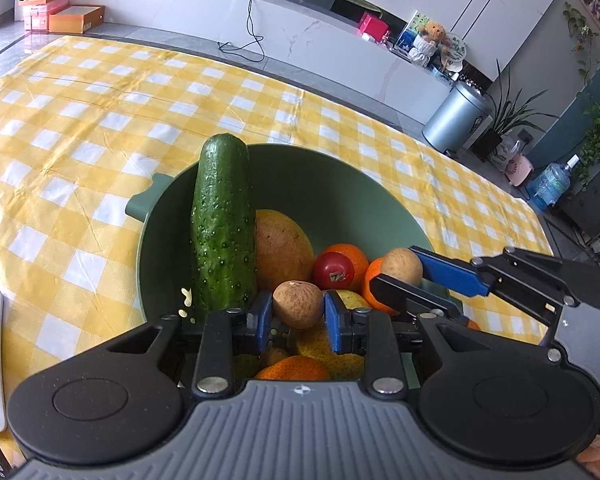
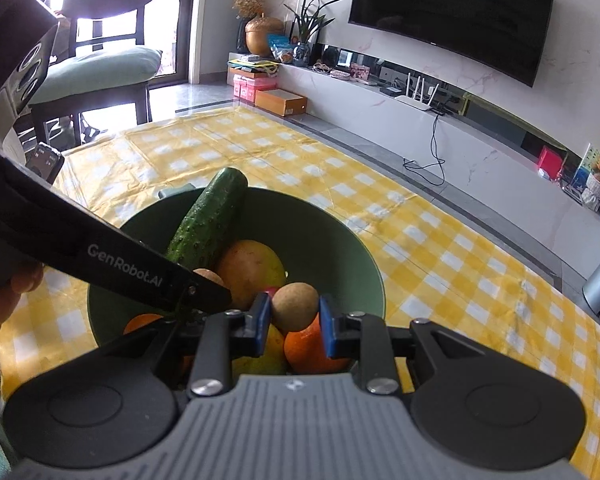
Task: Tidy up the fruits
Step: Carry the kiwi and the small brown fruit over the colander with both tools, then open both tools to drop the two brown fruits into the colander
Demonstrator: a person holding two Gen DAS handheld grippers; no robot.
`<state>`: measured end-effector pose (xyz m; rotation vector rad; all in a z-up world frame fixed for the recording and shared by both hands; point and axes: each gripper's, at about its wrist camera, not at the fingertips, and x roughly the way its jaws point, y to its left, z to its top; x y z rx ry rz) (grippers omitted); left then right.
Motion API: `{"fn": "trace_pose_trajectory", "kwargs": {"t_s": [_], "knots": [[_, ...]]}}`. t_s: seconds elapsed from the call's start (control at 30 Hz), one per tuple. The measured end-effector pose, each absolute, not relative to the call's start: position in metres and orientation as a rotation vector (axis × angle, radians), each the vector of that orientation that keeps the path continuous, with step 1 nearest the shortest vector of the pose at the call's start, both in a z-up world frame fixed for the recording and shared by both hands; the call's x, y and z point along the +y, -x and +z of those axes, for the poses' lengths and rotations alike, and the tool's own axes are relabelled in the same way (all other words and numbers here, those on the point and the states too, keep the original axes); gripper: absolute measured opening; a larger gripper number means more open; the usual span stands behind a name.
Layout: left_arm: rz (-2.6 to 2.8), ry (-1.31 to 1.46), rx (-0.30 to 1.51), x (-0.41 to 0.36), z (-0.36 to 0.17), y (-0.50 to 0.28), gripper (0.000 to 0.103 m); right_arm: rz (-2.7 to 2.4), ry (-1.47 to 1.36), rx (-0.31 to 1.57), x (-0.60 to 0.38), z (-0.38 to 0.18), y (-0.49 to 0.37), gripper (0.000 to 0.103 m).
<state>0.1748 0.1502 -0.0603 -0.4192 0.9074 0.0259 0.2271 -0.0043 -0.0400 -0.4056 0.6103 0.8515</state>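
From the left wrist view, the left tool (image 1: 296,314) has its blue pads clamped on a small round brown fruit (image 1: 298,304), held over the deep green bowl (image 1: 340,200) that sits just ahead of and below it. Beyond the tool a long bumpy green cucumber (image 1: 224,224) leans upright against the bowl's far-left wall, with a yellow-red mango (image 1: 282,254) beside it, a red tomato (image 1: 334,270) and oranges (image 1: 348,254) further right. The right tool (image 1: 400,276) reaches in from the right, pinching a second brown fruit (image 1: 402,266) over the same pile. From the right wrist view, the right tool (image 2: 294,314) is likewise shut around its small brown fruit (image 2: 294,306), directly above an orange (image 2: 312,344) and a yellow fruit in the bowl (image 2: 340,248); the left tool's black arm crosses in from the left, and a person's hand (image 2: 4,300) holds it at the frame edge. To do this well, I'd judge each fruit should be lowered into a gap between the others before the pads part, one tool at a time so they don't knock together or topple the cucumber. The bench (image 2: 440,264) wears a yellow-and-white checked cloth; beyond it are a marble-look low cabinet with a white router (image 2: 416,94), a wall television (image 2: 452,12), potted plants and a chair by a bright window.
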Motion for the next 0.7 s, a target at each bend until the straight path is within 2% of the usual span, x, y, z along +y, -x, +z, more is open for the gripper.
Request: {"fn": "trace_pose_trajectory", "kwargs": {"t_s": [0.47, 0.7], "knots": [[0.029, 0.379, 0.909, 0.144, -0.062, -0.176, 0.031, 0.874, 0.499, 0.593, 0.008, -0.049, -0.231, 0.022], [0.028, 0.369, 0.893, 0.144, -0.06, -0.175, 0.04, 0.865, 0.508, 0.584, 0.009, -0.05, -0.228, 0.022]]}}
